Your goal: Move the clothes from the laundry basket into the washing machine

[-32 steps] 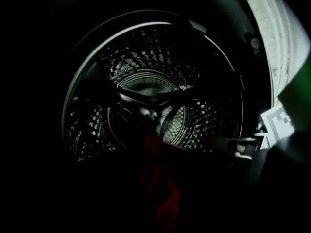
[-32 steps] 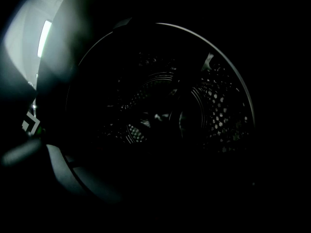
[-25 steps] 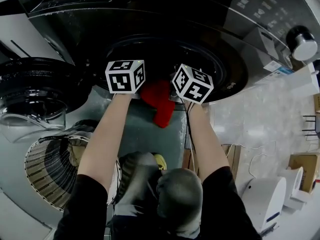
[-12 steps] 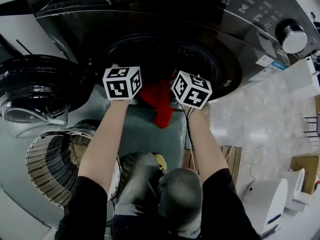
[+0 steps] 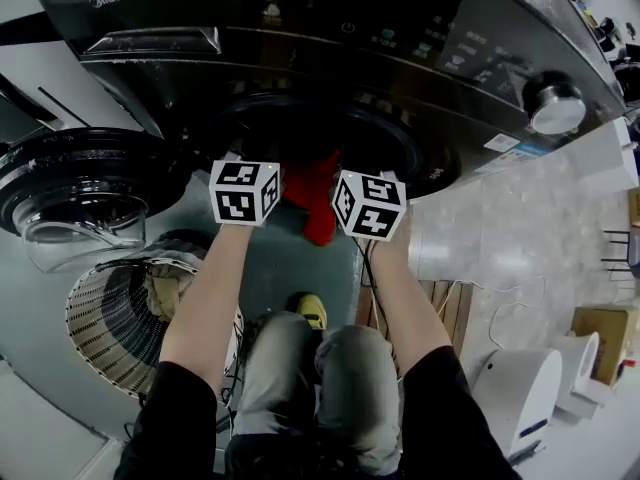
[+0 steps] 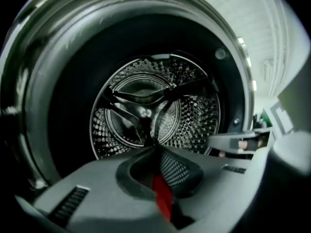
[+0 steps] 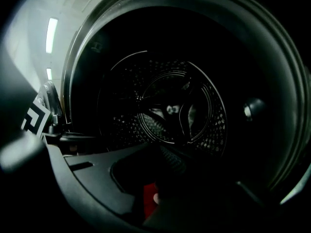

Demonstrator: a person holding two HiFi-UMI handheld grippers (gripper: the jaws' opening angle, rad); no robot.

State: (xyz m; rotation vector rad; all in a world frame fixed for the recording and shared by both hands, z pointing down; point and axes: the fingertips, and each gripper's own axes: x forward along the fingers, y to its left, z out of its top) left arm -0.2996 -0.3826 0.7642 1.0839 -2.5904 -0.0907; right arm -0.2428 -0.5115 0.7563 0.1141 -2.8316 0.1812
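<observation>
Head view: limp bright-red garment [image 5: 317, 200], just clenched by left tool [image 6: 158, 153] and right tool [image 7: 163, 155].

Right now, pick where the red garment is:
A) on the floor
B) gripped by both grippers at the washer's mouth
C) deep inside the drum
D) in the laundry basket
B: the red garment hangs between the left gripper and right gripper, both just closed on it, in front of the drum.
</observation>
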